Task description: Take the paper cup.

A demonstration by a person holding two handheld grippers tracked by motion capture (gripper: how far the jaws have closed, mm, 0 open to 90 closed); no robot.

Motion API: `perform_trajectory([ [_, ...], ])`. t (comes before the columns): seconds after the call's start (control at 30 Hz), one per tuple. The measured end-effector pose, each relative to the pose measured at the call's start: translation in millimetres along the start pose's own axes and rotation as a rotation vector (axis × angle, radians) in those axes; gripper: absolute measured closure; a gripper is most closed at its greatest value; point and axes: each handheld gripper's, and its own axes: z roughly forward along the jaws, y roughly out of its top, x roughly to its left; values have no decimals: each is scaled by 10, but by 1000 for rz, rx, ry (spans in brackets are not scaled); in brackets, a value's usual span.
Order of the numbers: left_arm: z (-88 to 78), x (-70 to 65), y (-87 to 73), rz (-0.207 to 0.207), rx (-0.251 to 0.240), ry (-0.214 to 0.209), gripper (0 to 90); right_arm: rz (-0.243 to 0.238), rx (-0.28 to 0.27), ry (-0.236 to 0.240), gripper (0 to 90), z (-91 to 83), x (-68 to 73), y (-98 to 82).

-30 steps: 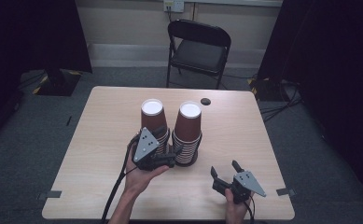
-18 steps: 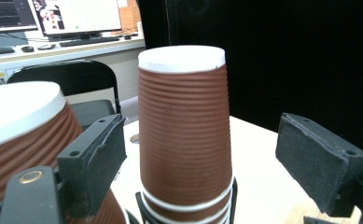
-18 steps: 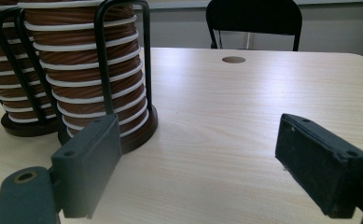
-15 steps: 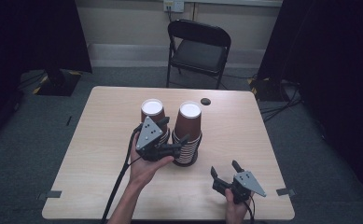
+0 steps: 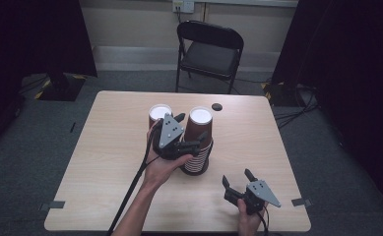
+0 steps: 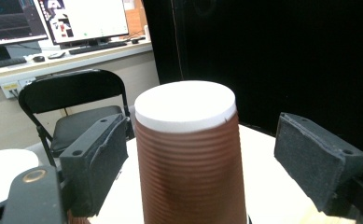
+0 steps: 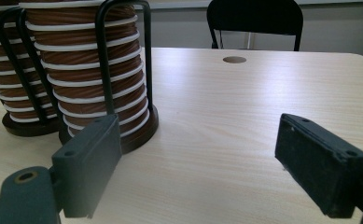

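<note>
The left gripper (image 5: 191, 127), near the frame's centre in the high view, stands with its jaws spread either side of the top brown ribbed paper cup (image 6: 188, 154), upside down with its white base (image 6: 185, 105) uppermost; they have just been closing but do not touch it. The cup's long axis runs upright, straight ahead of the gripper, atop the right-hand stack in a black wire holder (image 7: 105, 70); a second stack (image 5: 158, 114) stands just left. The right gripper (image 5: 239, 182), open and empty, rests lower right, well apart. Pale wood-grain table (image 5: 105, 147), black folding chair (image 5: 209, 49) beyond, grey carpet, dark curtains.
</note>
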Motion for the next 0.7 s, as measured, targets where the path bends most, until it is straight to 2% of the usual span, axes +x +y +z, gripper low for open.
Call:
perform_trajectory([
  [0.1,52,6,39,-15,6,-2,168,-1,1,0,139,0,1,0],
  [0.3,141,-32,65,5,16,9,176,1,0,3,140,0,-2,0],
  [0.47,227,-23,31,-26,35,18,176,3,1,5,141,0,-1,0],
  [0.5,237,-26,30,-23,37,29,176,3,2,4,142,0,-1,0],
  [0.53,250,-34,30,-7,47,61,177,3,4,5,144,0,-1,1],
  [0.6,276,-42,22,7,56,61,176,2,6,5,145,3,-1,2],
  [0.63,299,-51,12,-5,57,54,177,3,5,4,146,2,-1,2],
  [0.7,316,-52,5,-1,63,56,176,3,-1,3,146,1,-5,0],
])
